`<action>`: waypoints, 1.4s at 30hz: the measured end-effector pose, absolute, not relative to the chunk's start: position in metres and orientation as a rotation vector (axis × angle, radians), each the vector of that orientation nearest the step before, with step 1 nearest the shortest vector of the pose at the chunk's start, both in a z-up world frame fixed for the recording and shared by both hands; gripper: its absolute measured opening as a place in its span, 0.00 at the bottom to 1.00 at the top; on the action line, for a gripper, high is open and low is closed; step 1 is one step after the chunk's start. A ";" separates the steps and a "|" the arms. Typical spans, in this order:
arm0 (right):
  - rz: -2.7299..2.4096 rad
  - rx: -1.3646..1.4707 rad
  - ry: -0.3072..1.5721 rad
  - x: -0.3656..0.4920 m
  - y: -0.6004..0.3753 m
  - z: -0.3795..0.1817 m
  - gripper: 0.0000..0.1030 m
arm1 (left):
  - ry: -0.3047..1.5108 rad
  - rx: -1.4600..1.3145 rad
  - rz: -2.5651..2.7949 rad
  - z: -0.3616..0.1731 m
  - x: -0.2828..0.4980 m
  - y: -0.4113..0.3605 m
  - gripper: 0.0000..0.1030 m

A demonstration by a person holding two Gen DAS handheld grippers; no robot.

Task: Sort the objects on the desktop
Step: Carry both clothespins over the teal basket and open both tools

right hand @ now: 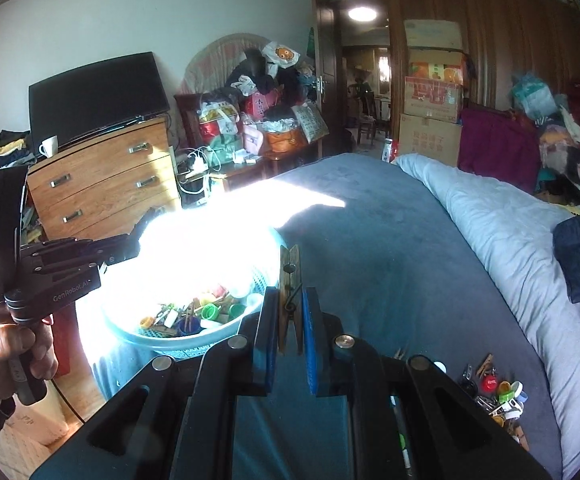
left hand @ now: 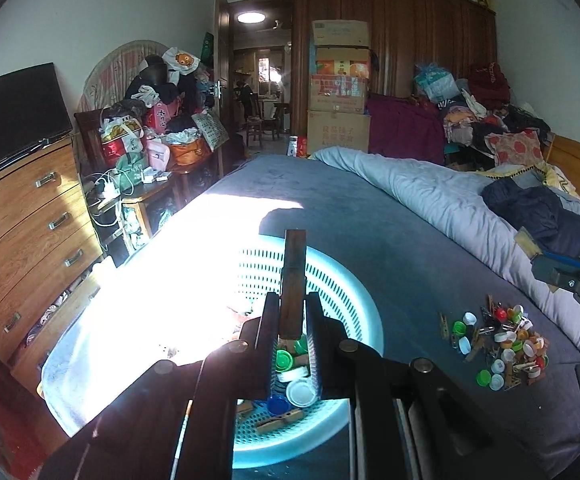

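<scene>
Wooden clothespins in both tongs right now, one each. My left tongs [left hand: 292, 320] are clamped on a dark wooden clothespin [left hand: 294, 280], held up over the light-blue perforated basket [left hand: 342, 292]. My right tongs [right hand: 287, 320] are clamped on a second clothespin with a wire spring [right hand: 290, 300], just right of the basket rim [right hand: 157, 340] in that view. Neither one dropped in yet.

Progress, my read: somewhere past the middle, can't be firm. The basket already holds a mixed layer: green, white and blue bottle caps plus several pins. The unsorted pile [left hand: 502, 352] sits on the blue bed cover [left hand: 370, 220], well apart from the basket, to its right.

Counts, as far as I can resolve:
- Clothespins in tongs: two.
- Baskets: one. Everything seems to go in the same one, so this looks more like collecting than splitting by type.
- Pile: roughly twenty-odd caps (white, green, orange, yellow, one red), plus several wooden pins, maybe six or more, and some metal clips. One pin [left hand: 444, 324] lies alone just left of the pile.
- In basket: sun glare washes out the far half, so no honest count. At least ten pieces visible.

Left to do: release these two, then clear the pile.
</scene>
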State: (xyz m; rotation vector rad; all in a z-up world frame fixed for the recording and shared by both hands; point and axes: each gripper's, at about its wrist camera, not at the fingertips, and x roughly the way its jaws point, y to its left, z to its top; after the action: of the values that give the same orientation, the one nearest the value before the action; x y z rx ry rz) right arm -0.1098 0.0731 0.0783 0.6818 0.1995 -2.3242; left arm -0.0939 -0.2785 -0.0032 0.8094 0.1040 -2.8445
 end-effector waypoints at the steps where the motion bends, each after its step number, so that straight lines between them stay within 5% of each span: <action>1: -2.320 0.677 0.201 -0.112 0.069 0.082 0.12 | 0.104 0.799 -2.837 0.000 -0.094 -0.285 0.13; 22: -2.110 0.700 0.178 -0.168 -0.047 0.142 0.12 | -0.009 0.861 -2.718 0.036 -0.140 -0.388 0.13; 42: -1.953 0.942 0.154 -0.209 -0.092 0.090 0.12 | 0.102 1.263 -2.659 -0.030 -0.202 -0.414 0.13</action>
State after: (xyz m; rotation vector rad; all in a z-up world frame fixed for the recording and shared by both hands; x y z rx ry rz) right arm -0.2089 -0.0922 0.0898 0.9423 0.1538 -1.9534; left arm -0.2020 -0.4136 -0.0303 1.2628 0.1023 -2.6595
